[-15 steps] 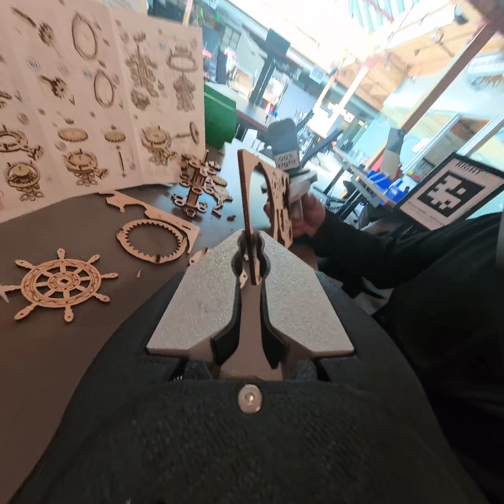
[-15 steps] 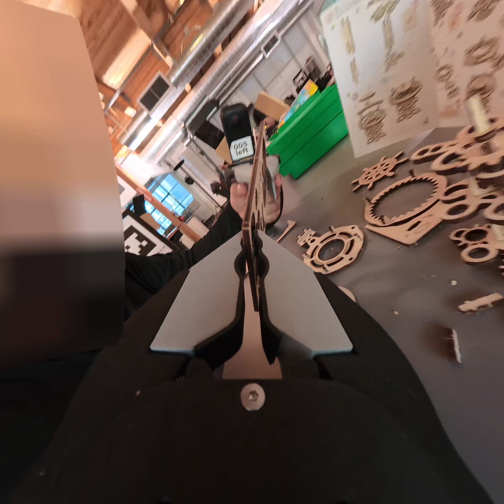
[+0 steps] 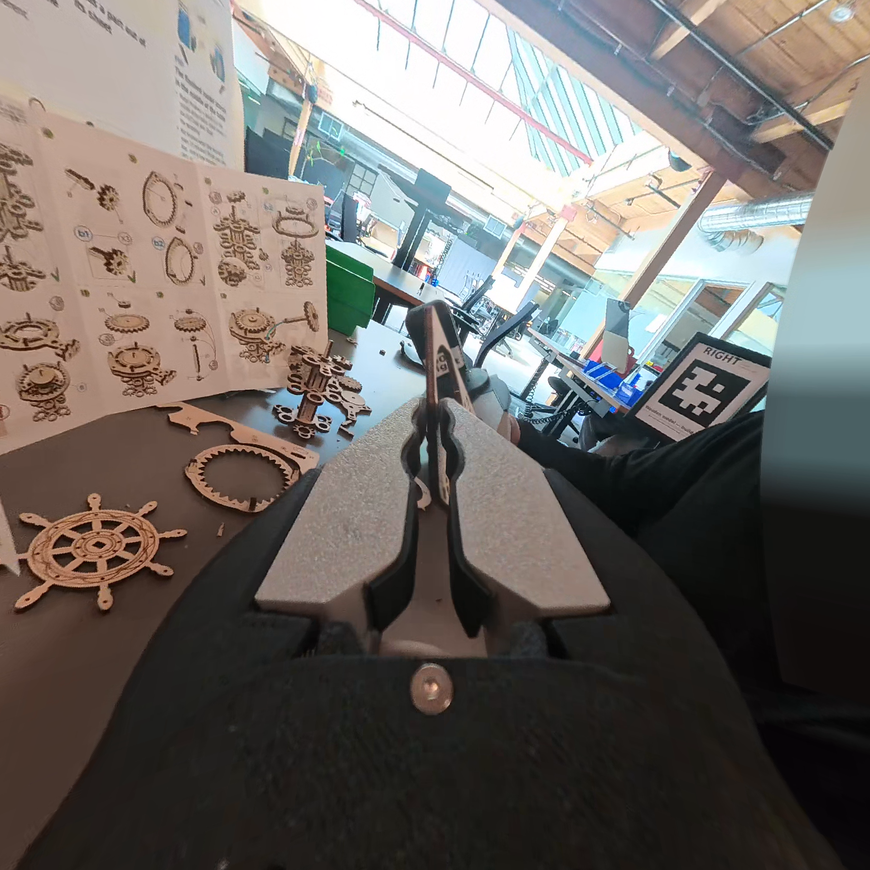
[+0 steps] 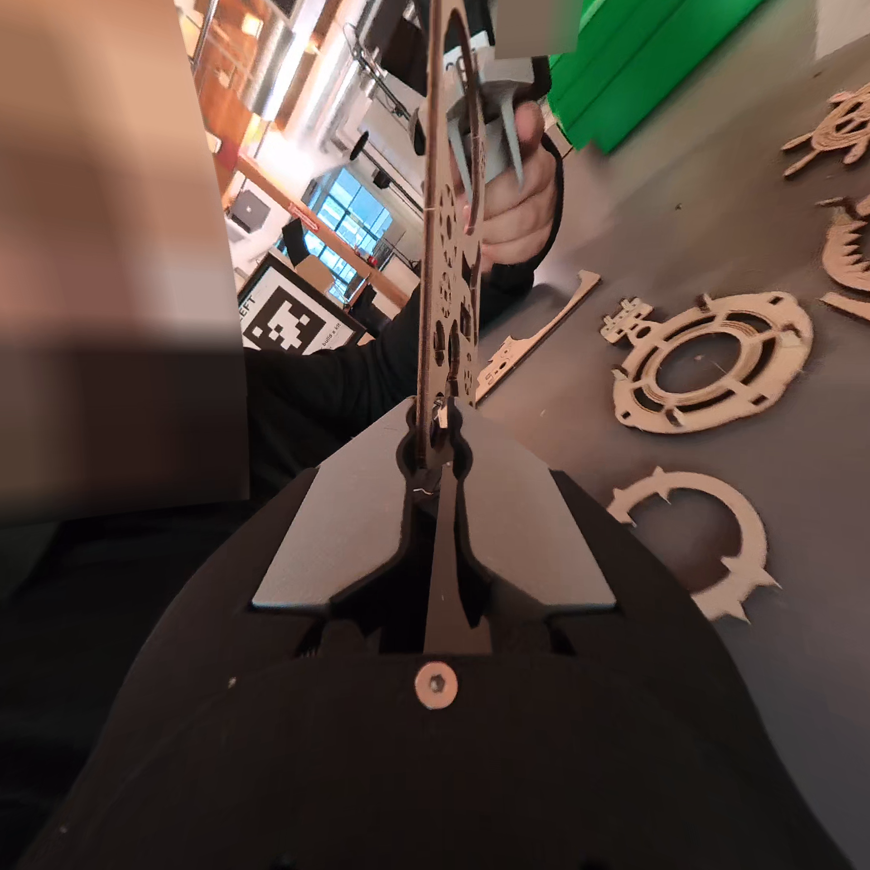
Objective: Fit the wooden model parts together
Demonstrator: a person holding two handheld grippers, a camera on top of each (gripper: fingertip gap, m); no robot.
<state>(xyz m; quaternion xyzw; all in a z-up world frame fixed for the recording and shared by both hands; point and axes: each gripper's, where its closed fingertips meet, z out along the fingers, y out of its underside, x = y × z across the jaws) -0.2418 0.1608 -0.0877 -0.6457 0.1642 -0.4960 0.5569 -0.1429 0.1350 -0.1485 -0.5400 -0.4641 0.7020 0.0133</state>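
Left wrist view: looking along its fingers, close above the table (image 3: 70,668).
Right wrist view: facing back; both sharing the wooden sheet (image 4: 440,292).

a thin cut-out wooden panel (image 4: 445,263) stands edge-on above a dark table (image 3: 117,659); ship's wheel (image 3: 94,548), toothed ring (image 3: 242,475) and stacked gear assembly (image 3: 315,390) lie there.

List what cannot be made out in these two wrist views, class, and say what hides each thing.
- Wooden panel, left wrist view: seen edge-on between the closed fingers, so its cut-outs are unreadable.
- Wooden panel, right wrist view: its top is cut off by the upper edge.
- Left gripper, right wrist view: fingertips hidden behind the panel.
- Toothed ring, right wrist view: cut off by the right edge.
- Spiked ring, right wrist view: blurred.
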